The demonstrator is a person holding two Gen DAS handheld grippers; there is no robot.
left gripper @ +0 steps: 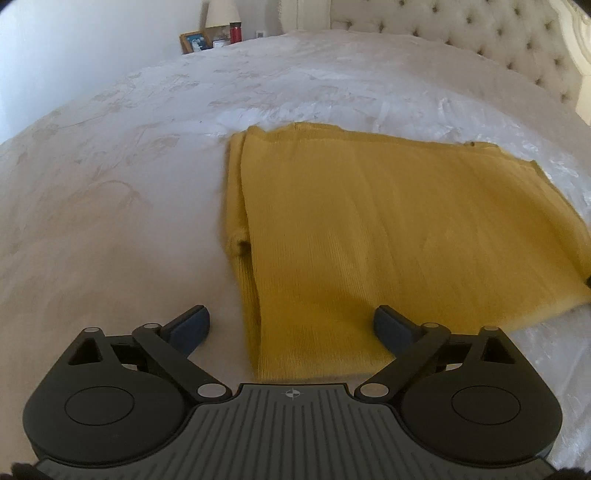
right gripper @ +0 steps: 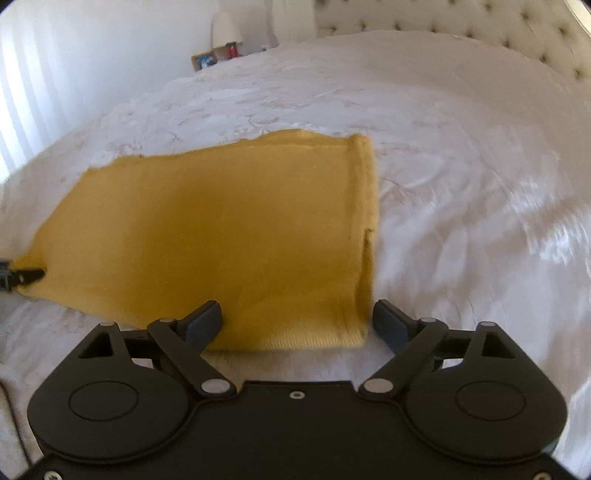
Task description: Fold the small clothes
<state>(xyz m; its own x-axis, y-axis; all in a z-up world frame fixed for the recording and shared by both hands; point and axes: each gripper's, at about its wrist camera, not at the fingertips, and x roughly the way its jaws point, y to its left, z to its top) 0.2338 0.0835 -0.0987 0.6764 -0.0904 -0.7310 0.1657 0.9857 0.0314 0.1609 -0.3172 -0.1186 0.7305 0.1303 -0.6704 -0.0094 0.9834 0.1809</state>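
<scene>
A mustard-yellow knit garment [left gripper: 388, 229] lies flat on the white bedspread [left gripper: 110, 206], folded into a rough rectangle with a doubled edge on its left side. My left gripper [left gripper: 291, 328] is open and empty, just above the garment's near left corner. In the right wrist view the same garment [right gripper: 221, 229] fills the middle. My right gripper [right gripper: 297, 325] is open and empty over its near right corner. The tip of the left gripper [right gripper: 22, 277] shows at the garment's far left edge in the right wrist view.
A tufted cream headboard [left gripper: 498, 37] runs along the far right. A nightstand at the back holds a lamp [left gripper: 221, 14], a red cup [left gripper: 235, 32] and a framed picture [left gripper: 194, 41]. White curtains [right gripper: 33, 85] hang on the left.
</scene>
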